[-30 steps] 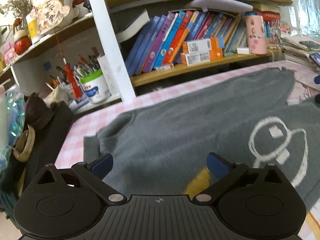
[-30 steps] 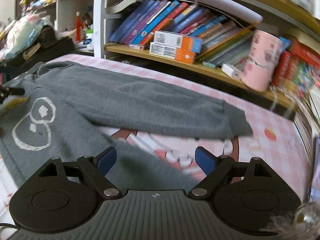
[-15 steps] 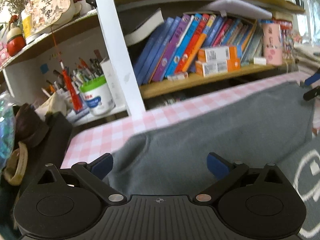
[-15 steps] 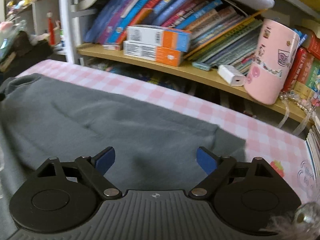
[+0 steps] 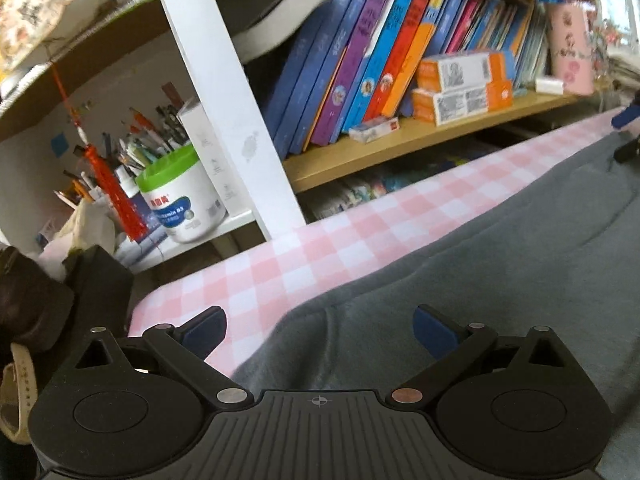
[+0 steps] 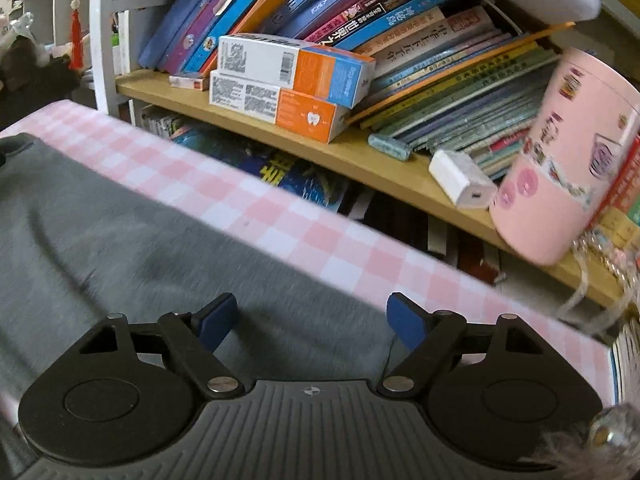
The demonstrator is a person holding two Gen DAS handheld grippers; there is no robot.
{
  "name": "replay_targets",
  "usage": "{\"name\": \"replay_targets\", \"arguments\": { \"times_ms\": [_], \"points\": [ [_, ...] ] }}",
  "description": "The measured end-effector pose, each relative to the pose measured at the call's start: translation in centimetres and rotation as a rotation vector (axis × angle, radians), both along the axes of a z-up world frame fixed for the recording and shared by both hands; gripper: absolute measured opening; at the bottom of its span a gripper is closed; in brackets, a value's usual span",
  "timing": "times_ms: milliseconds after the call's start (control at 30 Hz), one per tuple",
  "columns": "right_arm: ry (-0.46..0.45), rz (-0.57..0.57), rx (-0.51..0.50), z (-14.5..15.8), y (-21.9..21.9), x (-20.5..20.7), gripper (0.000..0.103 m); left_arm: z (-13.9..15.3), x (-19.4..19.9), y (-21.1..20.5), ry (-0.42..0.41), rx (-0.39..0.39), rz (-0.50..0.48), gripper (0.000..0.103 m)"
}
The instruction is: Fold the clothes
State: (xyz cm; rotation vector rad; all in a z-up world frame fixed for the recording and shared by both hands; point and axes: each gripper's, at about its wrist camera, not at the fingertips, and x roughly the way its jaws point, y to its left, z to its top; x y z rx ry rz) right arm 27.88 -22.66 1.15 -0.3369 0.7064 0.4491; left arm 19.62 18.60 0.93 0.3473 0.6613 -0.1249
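One grey sweater [image 5: 500, 280] on the checked desk [image 5: 320, 256], lower frame in both views. Left view alone shows one tub [image 5: 182, 204] – right view one pink cup [image 6: 568, 160]. Left gripper [image 5: 318, 332] jaws spread; right gripper [image 6: 312, 320] jaws spread, just narrowing – nothing between.

Left gripper [image 5: 318, 332] fingers spread above grey sweater [image 5: 500, 264].

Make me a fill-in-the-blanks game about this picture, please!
1. The sweater on the table is ____ in colour.
2. The tablecloth has pink and ____ checks.
3. The two orange boxes lie one on ____ of the other.
4. The left gripper has its jaws ____.

Missing words: grey; white; top; open
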Motion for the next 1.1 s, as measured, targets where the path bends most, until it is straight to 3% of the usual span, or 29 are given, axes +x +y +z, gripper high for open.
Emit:
{"name": "replay_targets", "arguments": {
  "times_ms": [233, 433, 533, 633, 667, 700, 767, 833, 867, 900, 1000, 1100],
  "points": [
    [0.038, -0.010, -0.002, -0.8, 0.6, 2.7, 0.077, -0.9, 3.2, 0.6, 0.069, -0.004, 0.006, 0.100],
    [0.074, -0.009, 0.070, -1.1, -0.2, 3.2, 0.077, -1.3, 4.7, 1.4, 0.106, -0.057, -0.004, 0.100],
    [0.108, -0.026, 0.116, -1.3, -0.8, 3.5, 0.077, -1.3, 4.7, 1.4, 0.103, -0.071, -0.031, 0.095],
    [0.121, -0.029, 0.156, -1.5, -1.3, 3.4, 0.072, -1.3, 4.7, 1.7, 0.119, -0.114, -0.053, 0.083],
    [0.116, -0.020, 0.157, -1.5, -1.3, 3.2, 0.069, -1.2, 4.7, 1.9, 0.135, -0.142, -0.057, 0.073],
    [0.115, -0.012, 0.162, -1.4, -1.2, 3.0, 0.062, -1.2, 4.7, 2.0, 0.152, -0.168, -0.058, 0.061],
    [0.117, -0.001, 0.168, -1.2, -1.1, 2.6, 0.048, -1.1, 4.8, 2.3, 0.186, -0.218, -0.060, 0.054],
    [0.129, 0.004, 0.179, -1.0, -1.1, 2.1, 0.024, -1.0, 4.7, 2.4, 0.212, -0.256, -0.057, 0.040],
    [0.135, 0.005, 0.184, -0.9, -1.1, 1.9, 0.020, -0.9, 4.4, 2.5, 0.215, -0.263, -0.056, 0.031],
    [0.142, 0.005, 0.189, -0.8, -1.1, 1.6, 0.017, -0.8, 4.1, 2.5, 0.207, -0.252, -0.051, 0.020],
    [0.087, 0.006, 0.129, -0.6, -0.4, 0.1, 0.015, 0.2, 2.8, 2.7, 0.165, -0.270, -0.034, 0.013],
    [-0.036, 0.006, 0.053, 0.5, 0.3, -2.0, 0.014, 1.6, 0.9, 2.7, 0.107, -0.306, -0.028, 0.008]
  ]
}}
